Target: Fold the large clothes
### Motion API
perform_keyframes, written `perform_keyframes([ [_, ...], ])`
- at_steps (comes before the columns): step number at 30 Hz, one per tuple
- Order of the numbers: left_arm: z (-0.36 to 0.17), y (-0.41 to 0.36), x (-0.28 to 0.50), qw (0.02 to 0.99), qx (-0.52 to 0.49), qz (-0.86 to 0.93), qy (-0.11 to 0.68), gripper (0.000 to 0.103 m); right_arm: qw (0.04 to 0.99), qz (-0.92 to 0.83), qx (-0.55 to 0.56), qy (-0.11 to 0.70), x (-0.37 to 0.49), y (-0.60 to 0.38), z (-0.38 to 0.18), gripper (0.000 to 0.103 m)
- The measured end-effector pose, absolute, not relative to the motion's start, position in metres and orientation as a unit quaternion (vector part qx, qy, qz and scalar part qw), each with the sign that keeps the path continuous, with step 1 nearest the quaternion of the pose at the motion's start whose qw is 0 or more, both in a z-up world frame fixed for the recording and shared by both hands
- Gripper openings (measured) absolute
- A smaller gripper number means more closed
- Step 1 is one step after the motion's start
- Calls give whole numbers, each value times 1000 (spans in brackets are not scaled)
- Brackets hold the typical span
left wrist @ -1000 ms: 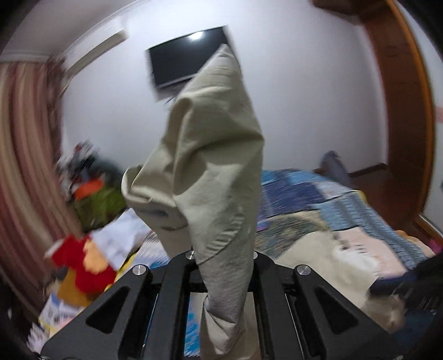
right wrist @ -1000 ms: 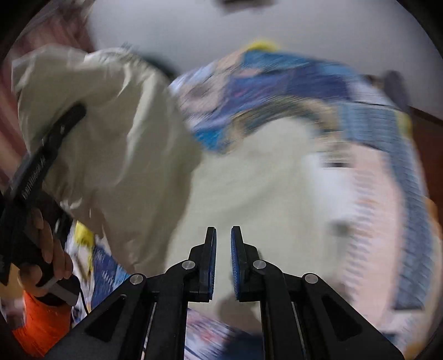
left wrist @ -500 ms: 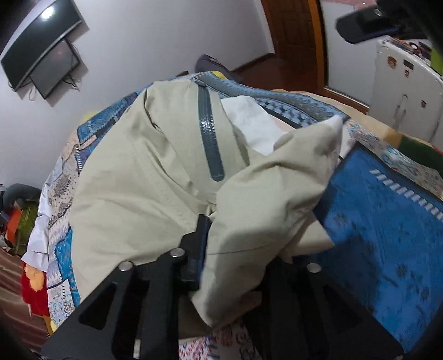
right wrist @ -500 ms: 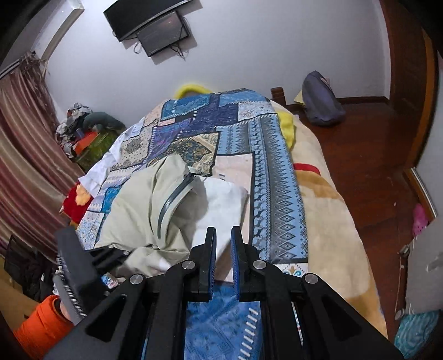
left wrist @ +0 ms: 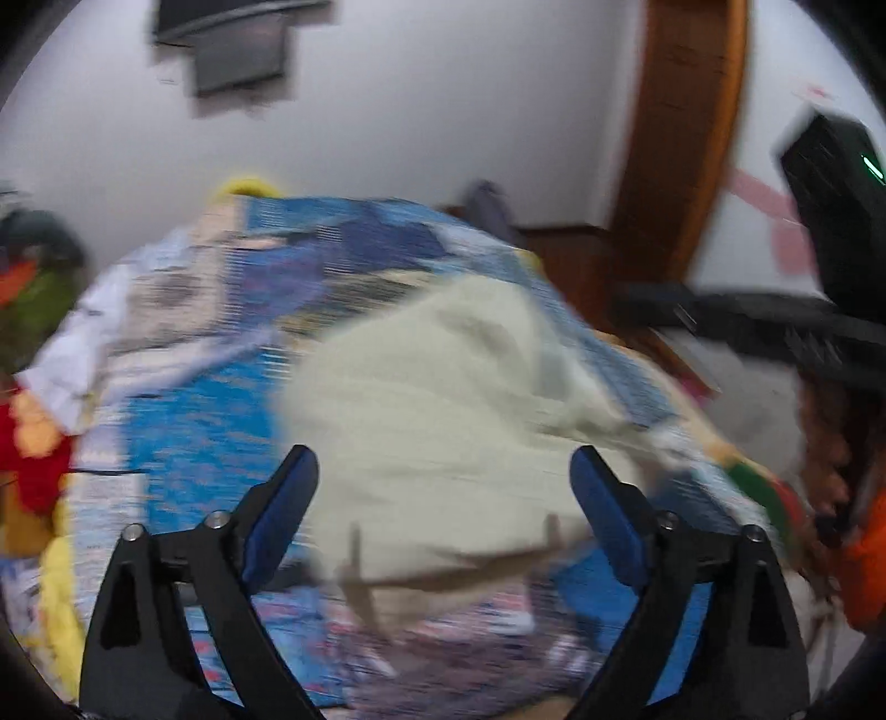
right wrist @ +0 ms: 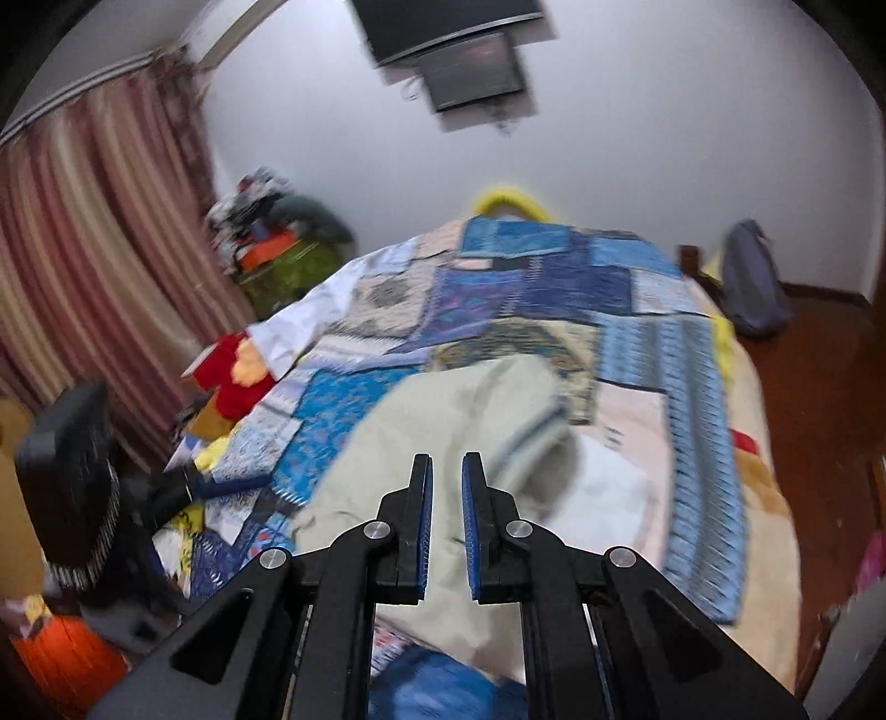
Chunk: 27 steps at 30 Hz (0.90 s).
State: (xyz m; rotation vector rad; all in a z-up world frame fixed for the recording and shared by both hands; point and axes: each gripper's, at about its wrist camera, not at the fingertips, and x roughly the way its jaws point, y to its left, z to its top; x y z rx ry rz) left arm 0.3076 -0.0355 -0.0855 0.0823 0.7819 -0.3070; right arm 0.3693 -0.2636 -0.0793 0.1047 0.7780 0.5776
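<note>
You have one beige garment (right wrist: 443, 421) mid-frame, one patchwork bedspread (right wrist: 559, 288) under it, one wall TV (right wrist: 459, 50) at top, one striped curtain (right wrist: 94, 221) at left, one grey bag (right wrist: 750, 282) at right, two grippers: left (left wrist: 443, 476), right (right wrist: 446, 476).

A beige garment (right wrist: 443, 432) is heaped on the near middle of the bed (right wrist: 764, 498), blocking the path straight ahead. Open patchwork bedspread (right wrist: 554, 288) is left beyond it, towards the wall. The left edge is crowded by a red and yellow cloth (right wrist: 232, 371), a clothes pile (right wrist: 277, 243) and a curtain (right wrist: 94, 249). Bare floor (right wrist: 819, 376) lies to the right.
</note>
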Motion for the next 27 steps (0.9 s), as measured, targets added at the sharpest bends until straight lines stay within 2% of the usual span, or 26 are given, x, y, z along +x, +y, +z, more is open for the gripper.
perform_keyframes([
  [3, -117, -6, 334, 909, 53, -80, 407, 95, 873, 290, 20, 393, 379, -226, -100, 6],
  [6, -170, 2, 349, 872, 37, -102, 478, 95, 844, 276, -14, 459, 396, -201, -150, 6],
  [9, -206, 1, 345, 848, 4, -142, 510, 96, 803, 267, -26, 532, 406, -201, -212, 6],
  [11, -222, -2, 337, 841, -10, -156, 518, 103, 794, 273, -11, 543, 402, -220, -233, 6],
  [15, -243, -11, 327, 834, -9, -162, 528, 103, 797, 263, 24, 543, 388, -261, -238, 6],
  [22, -243, -14, 319, 840, -5, -155, 520, 103, 824, 200, -64, 527, 351, -281, -239, 7],
  [23, -241, -16, 317, 842, 4, -153, 517, 103, 829, 165, -103, 525, 347, -276, -241, 9],
  [24, -241, -16, 317, 844, 8, -152, 515, 103, 832, 151, -127, 518, 341, -278, -243, 23],
  [25, -240, -17, 316, 844, 11, -151, 514, 103, 838, 139, -145, 508, 338, -276, -243, 41],
  [26, -240, -17, 315, 845, 11, -149, 514, 103, 845, 115, -162, 496, 336, -277, -245, 54],
  [27, -237, -18, 312, 845, 12, -149, 513, 103, 849, 99, -167, 492, 335, -279, -245, 75],
])
